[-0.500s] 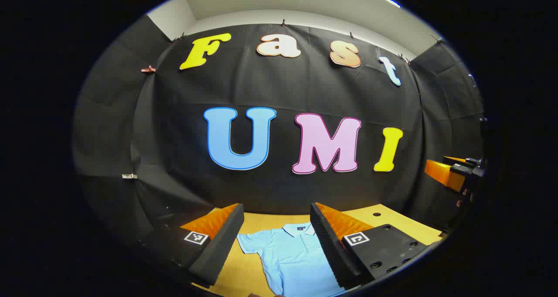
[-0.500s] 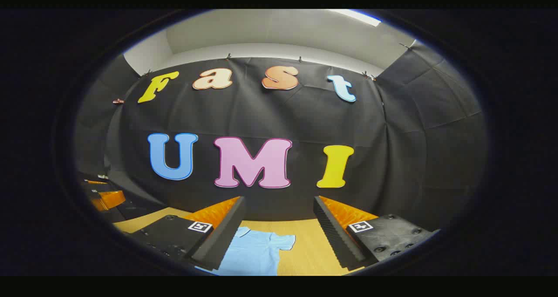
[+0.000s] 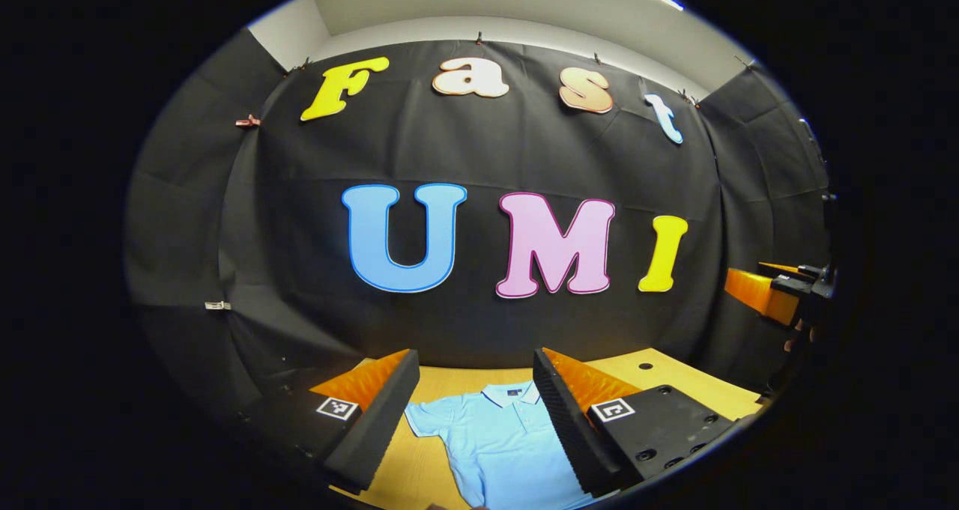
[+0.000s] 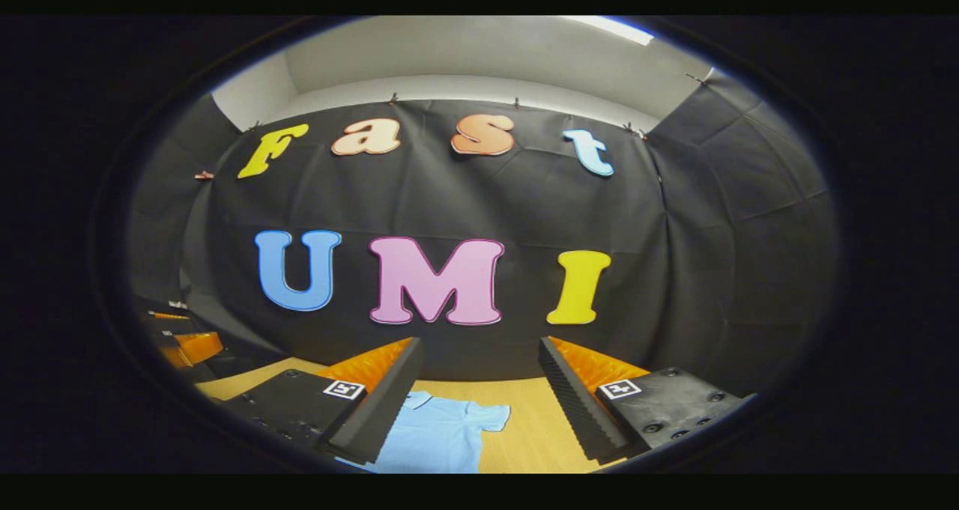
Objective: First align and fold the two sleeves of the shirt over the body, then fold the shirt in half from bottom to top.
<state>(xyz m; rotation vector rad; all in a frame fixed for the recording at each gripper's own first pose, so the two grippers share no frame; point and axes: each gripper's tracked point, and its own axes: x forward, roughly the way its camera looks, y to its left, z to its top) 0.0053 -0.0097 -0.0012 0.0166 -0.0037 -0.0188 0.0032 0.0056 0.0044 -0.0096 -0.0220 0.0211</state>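
Both claws, left (image 3: 476, 390) and right (image 4: 479, 375), gape wide and empty above the shirt (image 3: 494, 442) lying flat on the table (image 3: 674, 379).

A light blue polo shirt (image 3: 494, 439) lies flat and face up on a light wooden table (image 3: 434, 381), its collar pointing toward the booth's back wall. In the left gripper view, the collar, the button placket and one short sleeve (image 3: 428, 419) spread out to the side are visible, the sleeve unfolded. In the right gripper view, the shirt (image 4: 442, 436) shows its other short sleeve (image 4: 488, 417), likewise spread flat on the table and not folded over the body.
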